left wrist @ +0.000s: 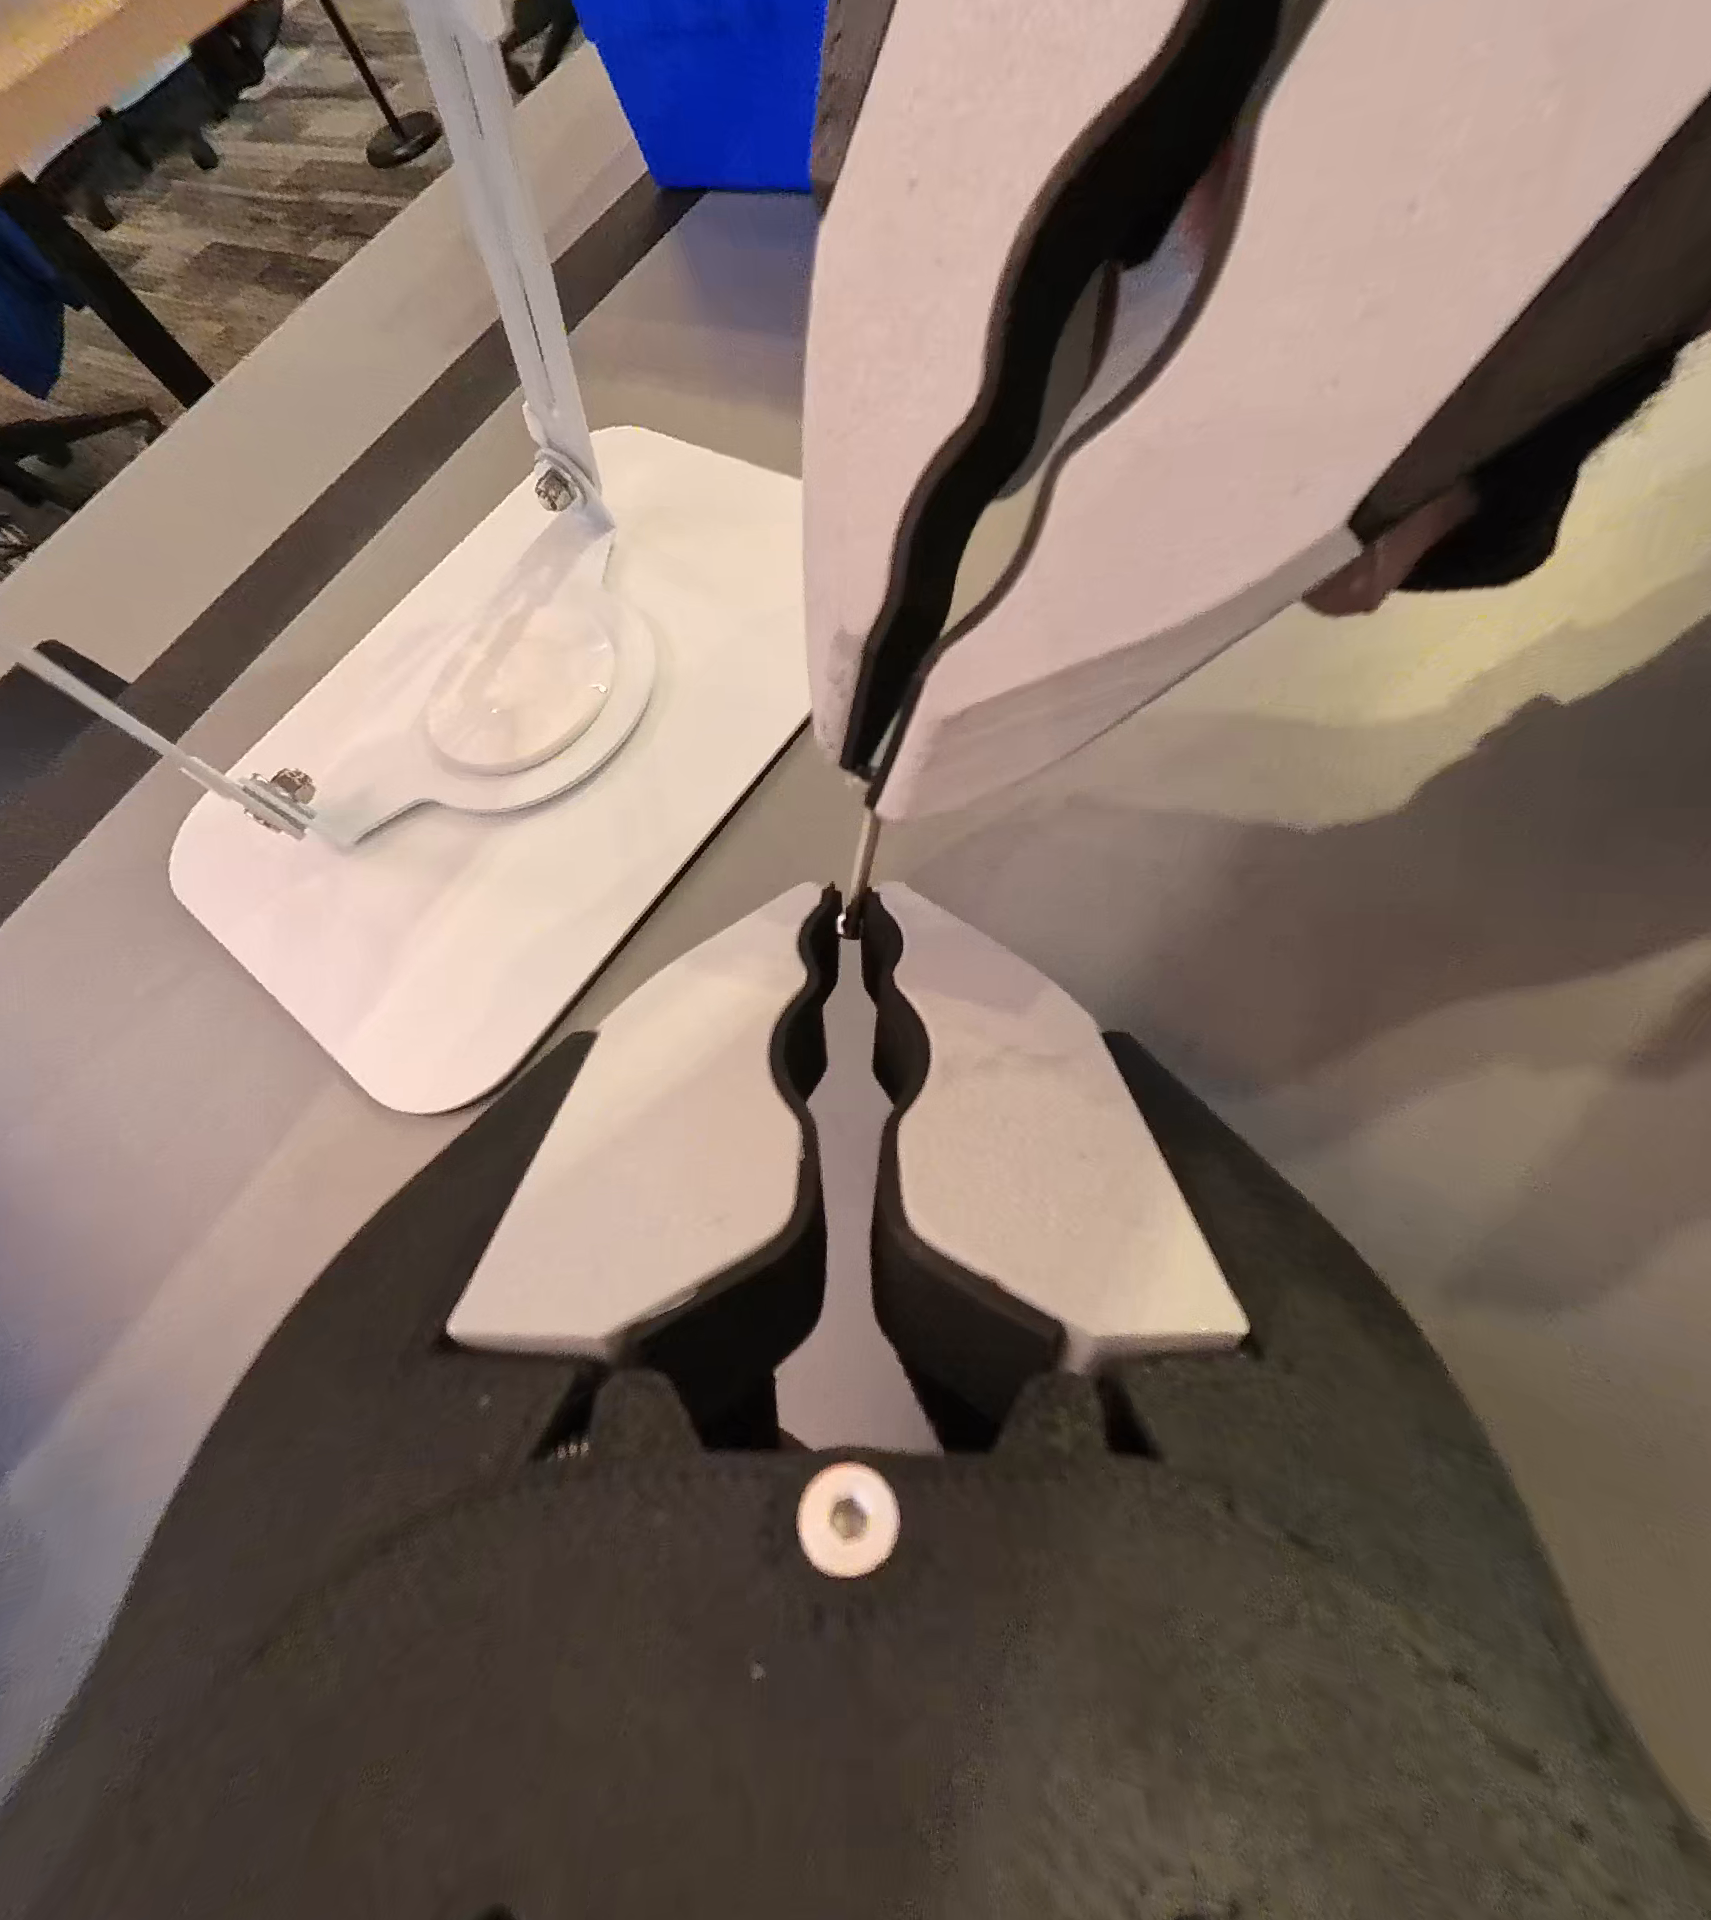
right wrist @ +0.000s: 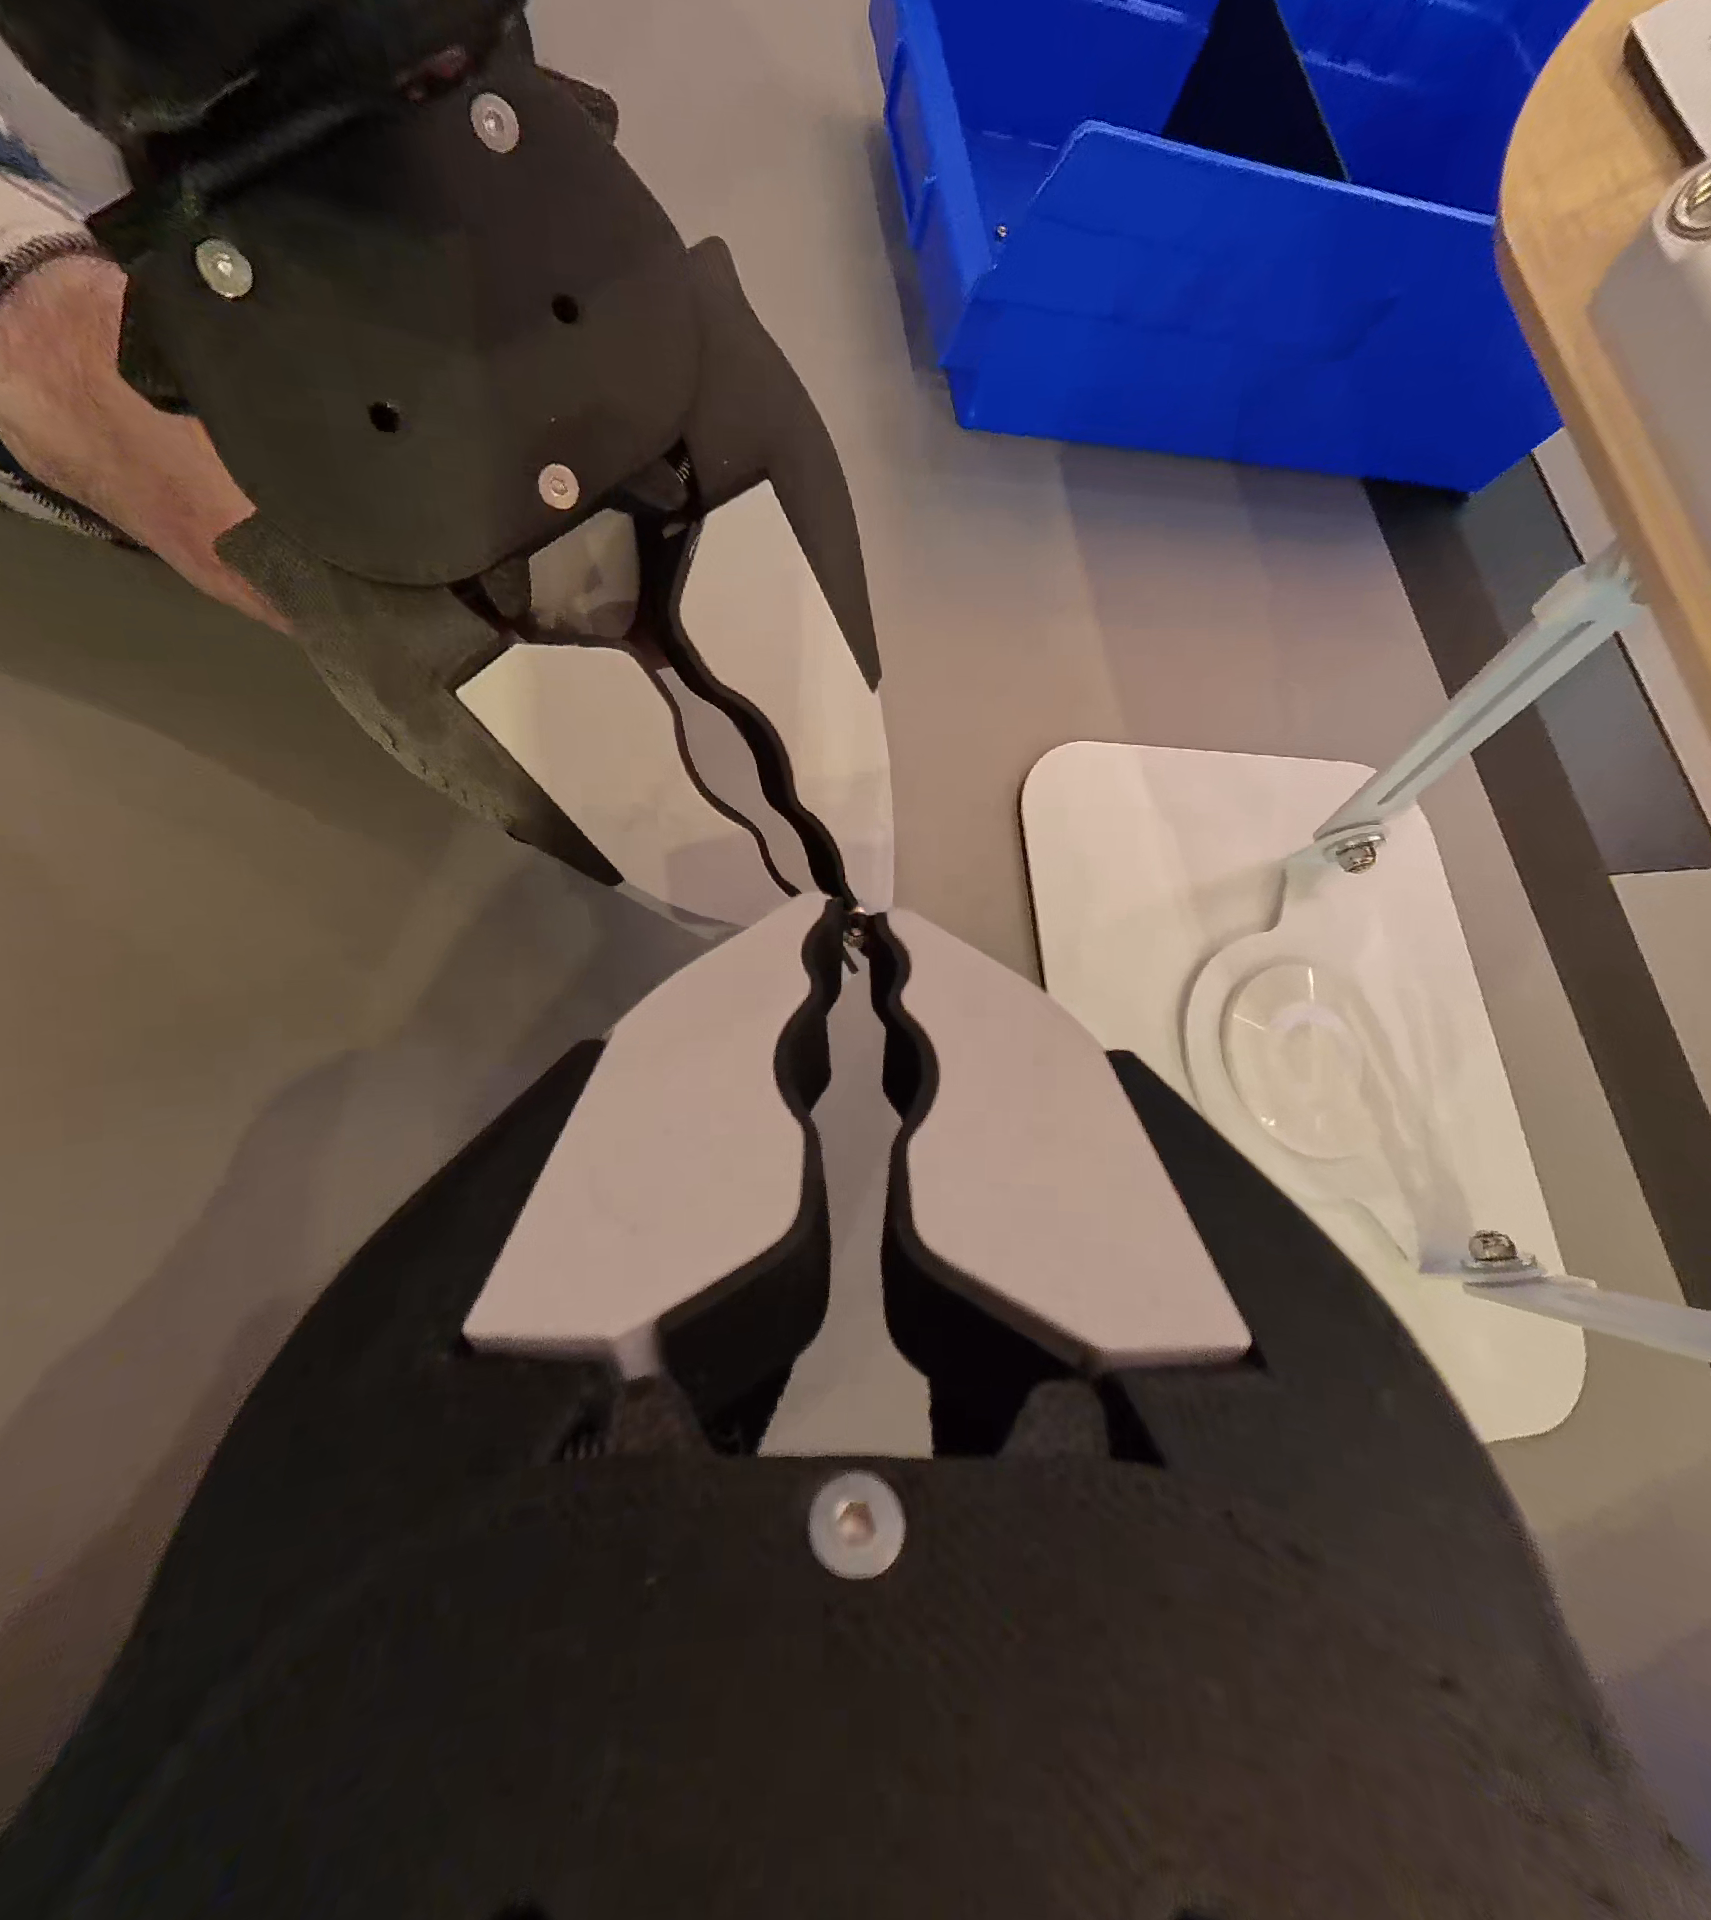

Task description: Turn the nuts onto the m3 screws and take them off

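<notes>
My two grippers meet tip to tip above a grey table (left wrist: 1246,1039). In the left wrist view my left gripper (left wrist: 849,914) is shut on a small metal nut (left wrist: 845,924) at the end of a thin metal screw (left wrist: 864,847). The right gripper (left wrist: 870,784) comes down from above and is shut on the screw's other end. In the right wrist view my right gripper (right wrist: 856,935) pinches the screw (right wrist: 850,961), whose shaft runs back between its pads. The left gripper (right wrist: 838,896) reaches in from the upper left, and the nut (right wrist: 860,937) shows where the tips meet.
A white base plate (left wrist: 435,935) (right wrist: 1142,831) with a round clear lens (left wrist: 529,696) (right wrist: 1292,1070) and two white slotted arms lies beside the grippers. Blue bins (right wrist: 1194,312) stand behind. A wooden-edged board (right wrist: 1599,436) is at the right. A person's hand (right wrist: 92,416) holds the left gripper.
</notes>
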A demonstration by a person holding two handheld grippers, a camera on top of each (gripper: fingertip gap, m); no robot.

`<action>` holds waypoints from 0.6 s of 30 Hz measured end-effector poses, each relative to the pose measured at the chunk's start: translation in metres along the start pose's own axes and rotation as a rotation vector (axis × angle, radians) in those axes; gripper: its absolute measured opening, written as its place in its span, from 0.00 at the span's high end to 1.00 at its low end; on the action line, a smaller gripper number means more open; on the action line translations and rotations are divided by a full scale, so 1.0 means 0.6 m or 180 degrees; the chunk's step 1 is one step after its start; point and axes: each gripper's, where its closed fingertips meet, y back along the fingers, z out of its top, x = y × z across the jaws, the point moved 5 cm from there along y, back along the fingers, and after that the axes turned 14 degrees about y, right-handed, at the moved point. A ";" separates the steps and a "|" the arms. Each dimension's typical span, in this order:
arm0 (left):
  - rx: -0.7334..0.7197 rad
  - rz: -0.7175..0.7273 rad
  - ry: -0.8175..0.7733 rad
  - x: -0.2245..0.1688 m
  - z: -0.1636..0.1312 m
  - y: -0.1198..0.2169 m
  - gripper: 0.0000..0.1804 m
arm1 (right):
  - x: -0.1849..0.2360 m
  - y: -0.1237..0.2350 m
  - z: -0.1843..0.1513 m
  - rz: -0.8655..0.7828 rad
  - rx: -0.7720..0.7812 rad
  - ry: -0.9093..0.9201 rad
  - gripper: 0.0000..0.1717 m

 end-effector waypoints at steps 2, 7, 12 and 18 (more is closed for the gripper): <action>-0.0005 -0.0021 0.0036 0.002 0.000 0.001 0.98 | 0.000 0.001 0.000 -0.0006 0.0047 0.0058 0.97; -0.0006 -0.0076 0.0065 0.002 0.000 0.000 0.98 | 0.000 0.003 -0.003 0.0068 0.0110 0.0148 0.97; 0.0027 -0.0055 0.0036 0.003 -0.001 -0.001 0.98 | 0.001 0.000 -0.004 0.0123 0.0155 0.0203 0.97; 0.0075 -0.0067 0.0010 0.002 -0.003 -0.002 0.98 | 0.004 -0.003 -0.006 0.0139 0.0248 0.0348 0.97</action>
